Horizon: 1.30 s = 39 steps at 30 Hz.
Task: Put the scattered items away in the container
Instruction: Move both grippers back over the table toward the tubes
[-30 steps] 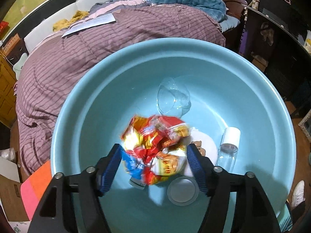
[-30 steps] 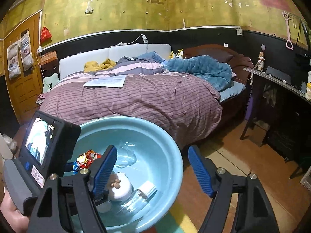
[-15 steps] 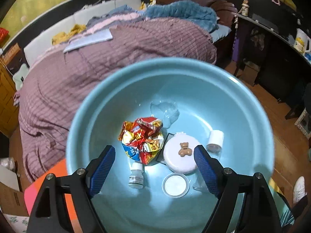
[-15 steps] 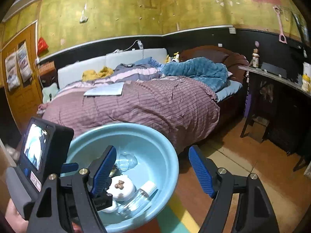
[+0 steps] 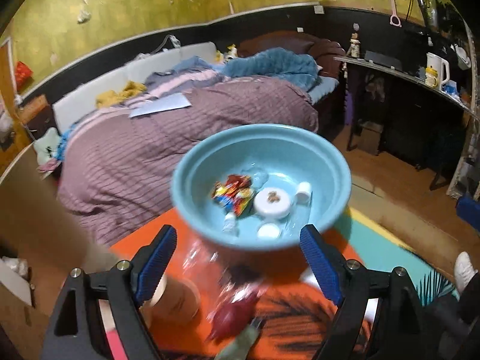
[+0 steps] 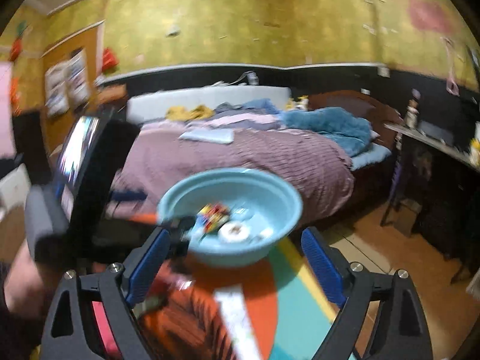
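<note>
The basin (image 5: 327, 210) on the desk (image 5: 144, 249) already holds a snack bag (image 5: 232, 192), white jar (image 5: 273, 202) and small bottles. Blurred items (image 5: 237, 309) near the cameras seem left. The left claw (image 5: 237, 264) and right claw (image 6: 237, 265) have just been opening; both are wide and empty.

No readable text anywhere

The crumpled snack wrapper (image 5: 232, 192) in the blue basin (image 5: 330, 162) carries bright printing, but it is too blurred to make out any word or brand. The sheets pinned on the door (image 6: 67, 84) and the paper lying on the bed (image 5: 162, 108) show no legible lettering either.
</note>
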{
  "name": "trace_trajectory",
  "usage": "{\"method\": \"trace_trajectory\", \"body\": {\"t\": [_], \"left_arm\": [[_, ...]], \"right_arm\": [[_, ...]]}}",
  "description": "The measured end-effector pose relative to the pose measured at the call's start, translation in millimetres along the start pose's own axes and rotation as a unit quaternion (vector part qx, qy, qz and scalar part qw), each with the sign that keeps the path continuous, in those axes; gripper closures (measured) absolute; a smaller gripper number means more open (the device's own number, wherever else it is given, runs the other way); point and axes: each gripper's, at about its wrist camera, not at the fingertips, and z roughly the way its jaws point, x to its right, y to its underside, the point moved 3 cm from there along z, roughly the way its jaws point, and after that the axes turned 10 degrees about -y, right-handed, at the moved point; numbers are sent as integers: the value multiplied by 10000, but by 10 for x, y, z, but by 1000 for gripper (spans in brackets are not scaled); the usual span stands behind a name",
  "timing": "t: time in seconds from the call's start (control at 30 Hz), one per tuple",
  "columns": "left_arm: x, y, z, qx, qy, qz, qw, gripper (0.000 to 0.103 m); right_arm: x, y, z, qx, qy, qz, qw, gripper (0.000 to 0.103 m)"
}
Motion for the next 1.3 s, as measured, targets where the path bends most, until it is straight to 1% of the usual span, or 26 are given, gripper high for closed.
{"method": "trace_trajectory", "body": {"t": [0.07,0.1,0.2,0.27,0.33,0.4,0.6,0.73,0.8,0.87,0.93,0.97,1.0,1.17,1.3], "left_arm": [[-66,158,-104,-14,-38,-44,10000,14],[-100,240,-152,-5,8,-92,10000,14],[-222,508,-247,67,141,-282,9995,14],[-274,664,-229,66,96,-384,9992,14],[-309,804,-167,-118,54,-438,9990,14],[-344,962,-122,-255,105,-515,9983,14],[-323,1325,-63,-477,263,-543,9970,14],[-254,1370,-47,-442,395,-460,9972,14],[-219,1367,-13,-441,473,-468,9968,14],[-174,1362,49,-467,470,-384,9971,14],[-128,1367,130,-544,455,-281,9971,14],[-105,1369,170,-575,461,-251,9970,14],[-89,1367,201,-605,468,-241,9968,14],[-25,1363,272,-675,447,-204,9965,14],[4,1379,287,-682,349,-101,9970,14]], "right_arm": [[-175,148,-92,-84,-169,-177,9997,10],[-266,235,-150,-148,-282,-268,9991,10],[-387,415,-325,-91,-277,-394,9988,10],[-423,519,-351,-231,-374,-364,9984,10],[-460,618,-329,-394,-454,-328,9977,10],[-435,691,-256,-518,-462,-284,9972,10],[-377,1040,2,-947,-297,-277,9947,10],[-182,1256,267,-1236,-103,-83,9922,11],[-83,1318,354,-1302,14,46,9915,17],[29,1346,439,-1390,152,141,9901,22],[135,1402,553,-1557,243,258,9872,24],[178,1434,609,-1645,272,312,9855,28],[223,1469,667,-1725,287,364,9839,31],[344,1549,831,-1920,296,488,9797,36],[394,1557,892,-1982,192,537,9785,45]]}}
